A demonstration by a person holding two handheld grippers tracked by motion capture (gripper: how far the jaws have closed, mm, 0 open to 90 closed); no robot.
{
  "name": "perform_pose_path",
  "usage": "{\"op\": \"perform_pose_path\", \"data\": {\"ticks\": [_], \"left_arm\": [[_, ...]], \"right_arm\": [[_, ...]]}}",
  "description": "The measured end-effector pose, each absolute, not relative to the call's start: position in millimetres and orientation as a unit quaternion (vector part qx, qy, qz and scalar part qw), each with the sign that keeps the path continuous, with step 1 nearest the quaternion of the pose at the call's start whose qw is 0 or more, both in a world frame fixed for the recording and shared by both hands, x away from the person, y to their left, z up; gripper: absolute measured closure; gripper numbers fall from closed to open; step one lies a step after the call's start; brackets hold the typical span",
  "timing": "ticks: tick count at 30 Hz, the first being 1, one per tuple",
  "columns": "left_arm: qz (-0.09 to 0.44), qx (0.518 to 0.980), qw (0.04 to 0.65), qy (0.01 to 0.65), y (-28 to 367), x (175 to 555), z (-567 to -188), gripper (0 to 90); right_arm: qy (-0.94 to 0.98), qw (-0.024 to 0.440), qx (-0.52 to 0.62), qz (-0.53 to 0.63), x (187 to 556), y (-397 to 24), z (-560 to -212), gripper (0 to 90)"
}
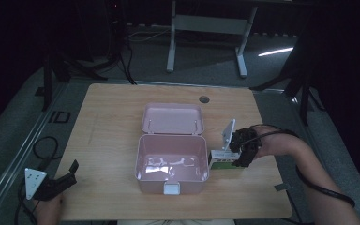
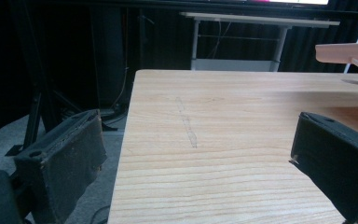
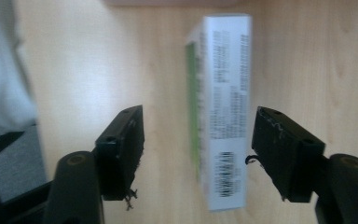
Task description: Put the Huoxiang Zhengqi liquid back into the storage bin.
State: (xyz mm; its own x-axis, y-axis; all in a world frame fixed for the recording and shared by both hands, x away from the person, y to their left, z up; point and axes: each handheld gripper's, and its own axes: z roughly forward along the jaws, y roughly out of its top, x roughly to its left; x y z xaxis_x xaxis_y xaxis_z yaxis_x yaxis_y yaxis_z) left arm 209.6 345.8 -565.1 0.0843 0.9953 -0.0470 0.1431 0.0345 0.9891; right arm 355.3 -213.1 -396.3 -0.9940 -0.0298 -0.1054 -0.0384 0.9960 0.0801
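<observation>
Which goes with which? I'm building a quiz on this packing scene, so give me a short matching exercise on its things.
Things:
1 pink box
2 white and green carton
3 left tool
4 right tool

States:
a jaws either side of the carton, not pressing
b lid open
c lying on the table beside the box
d open near the table's corner

Pairs: 1-b, 2-c, 3-d, 4-a

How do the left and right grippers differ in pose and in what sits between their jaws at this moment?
The left gripper rests low at the wooden table's near left corner, while the right gripper hangs beside the open pink plastic box. The left jaws stand wide with nothing between them; the right jaws straddle a white-and-green printed carton, a gap showing on each side. Both have black jaws.
</observation>
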Motion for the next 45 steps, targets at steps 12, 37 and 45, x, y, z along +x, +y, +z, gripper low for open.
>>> {"op": "perform_pose_path", "data": {"ticks": [12, 37, 45], "left_arm": [[0.429, 0.546, 0.494, 0.523, 346, 210, -565, 3.1], [0.428, 0.548, 0.494, 0.523, 346, 210, -565, 3.1], [0.427, 0.548, 0.493, 0.523, 345, 211, -565, 3.1]], "right_arm": [[0.999, 0.034, -0.003, -0.002, 384, -212, -430, 47.0], [0.999, 0.004, 0.018, -0.034, 391, -205, -456, 61.6], [0.999, -0.007, 0.015, -0.032, 384, -205, -445, 61.6]]}}
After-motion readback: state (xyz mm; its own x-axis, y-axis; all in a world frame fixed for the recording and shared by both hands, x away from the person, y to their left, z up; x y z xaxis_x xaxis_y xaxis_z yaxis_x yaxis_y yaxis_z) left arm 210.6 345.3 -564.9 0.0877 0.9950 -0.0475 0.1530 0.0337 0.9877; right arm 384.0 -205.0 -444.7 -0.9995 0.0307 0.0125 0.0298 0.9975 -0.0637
